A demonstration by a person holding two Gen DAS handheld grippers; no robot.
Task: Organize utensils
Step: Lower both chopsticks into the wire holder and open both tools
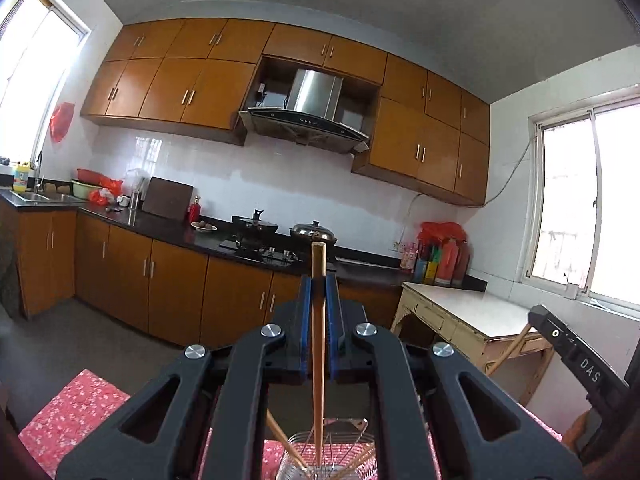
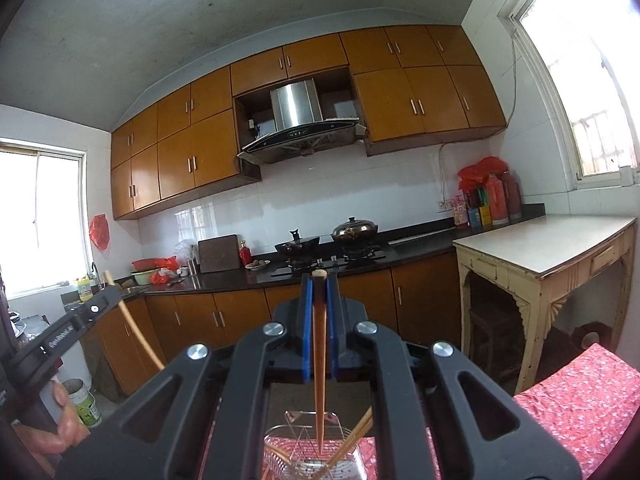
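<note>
- Left wrist view looks across a kitchen: orange-brown wall cabinets (image 1: 180,80) over a white tiled wall, a steel range hood (image 1: 308,112), a black countertop (image 1: 168,228) with a gas hob, a dark wok (image 1: 254,226) and a lidded pan (image 1: 314,232).
- At the right stands a cream side table (image 1: 472,316) with a pale top, under a bright window (image 1: 592,204).
- A red flowered cloth (image 1: 76,412) covers the near surface at the bottom of the view.
- On that cloth sits a wire utensil holder (image 1: 332,460), with other chopsticks leaning in it.
- Left gripper (image 1: 319,280) has its blue pads pressed together on a wooden chopstick (image 1: 318,340).
- That chopstick stands close to upright, blunt end above the fingertips, thin end down inside the holder's rim.
- Right wrist view shows the right gripper (image 2: 319,280) pinching a second chopstick (image 2: 319,360), darker and reddish.
- This one also runs near vertical, its tip hanging just over the wire utensil holder.
- Both grippers point level toward the hob wall, side by side; each shows at the edge of the other's view.
- A person's hand (image 2: 56,432) grips the left tool's handle at the lower left of the right wrist view.
</note>
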